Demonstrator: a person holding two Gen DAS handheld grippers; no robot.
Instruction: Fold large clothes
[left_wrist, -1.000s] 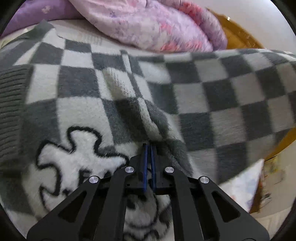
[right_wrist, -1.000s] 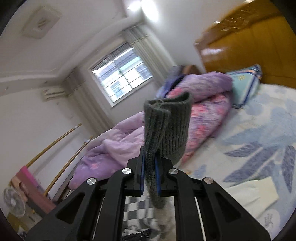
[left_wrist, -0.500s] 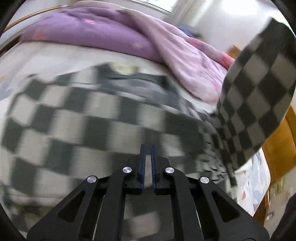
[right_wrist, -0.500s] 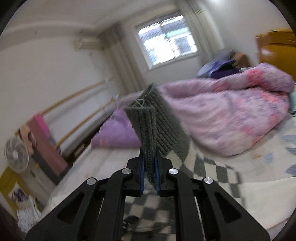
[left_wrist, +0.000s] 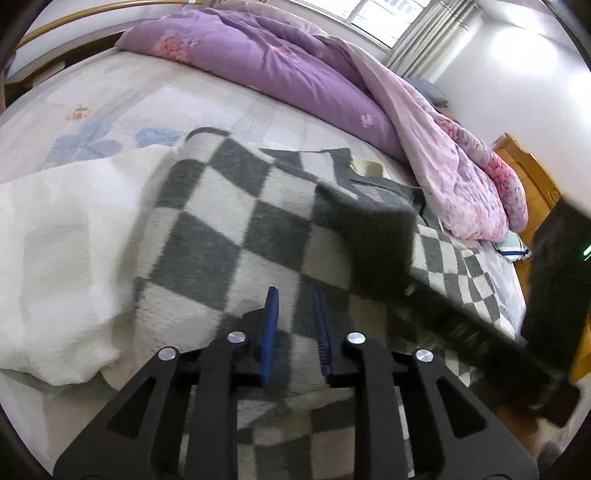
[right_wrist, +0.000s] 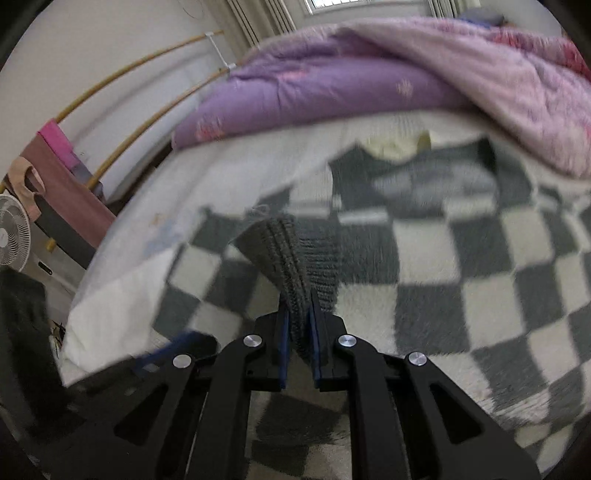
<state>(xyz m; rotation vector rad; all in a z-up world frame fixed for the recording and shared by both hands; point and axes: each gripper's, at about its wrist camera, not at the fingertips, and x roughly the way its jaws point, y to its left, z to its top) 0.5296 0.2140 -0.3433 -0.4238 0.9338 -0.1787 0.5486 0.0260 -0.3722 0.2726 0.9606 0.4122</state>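
Note:
A grey-and-white checkered fleece sweater (left_wrist: 236, 236) lies spread on the bed, with a dark grey ribbed band (left_wrist: 373, 225) folded over it. My left gripper (left_wrist: 295, 314) hovers just above the sweater, open and empty. My right gripper (right_wrist: 298, 332) is shut on the sweater's grey ribbed hem (right_wrist: 291, 266) and holds it low over the checkered body (right_wrist: 461, 295). The right gripper's black body shows at the right edge of the left wrist view (left_wrist: 554, 295).
A white garment (left_wrist: 66, 236) lies left of the sweater. A purple and pink duvet (left_wrist: 332, 81) is piled along the far side of the bed. A wooden headboard (left_wrist: 532, 173) stands at right. A fan (right_wrist: 11, 232) and hanging clothes (right_wrist: 62, 177) stand beside the bed.
My left gripper has let go of the sweater and opened. My right gripper has swung the ribbed hem down from high in the air onto the sweater body.

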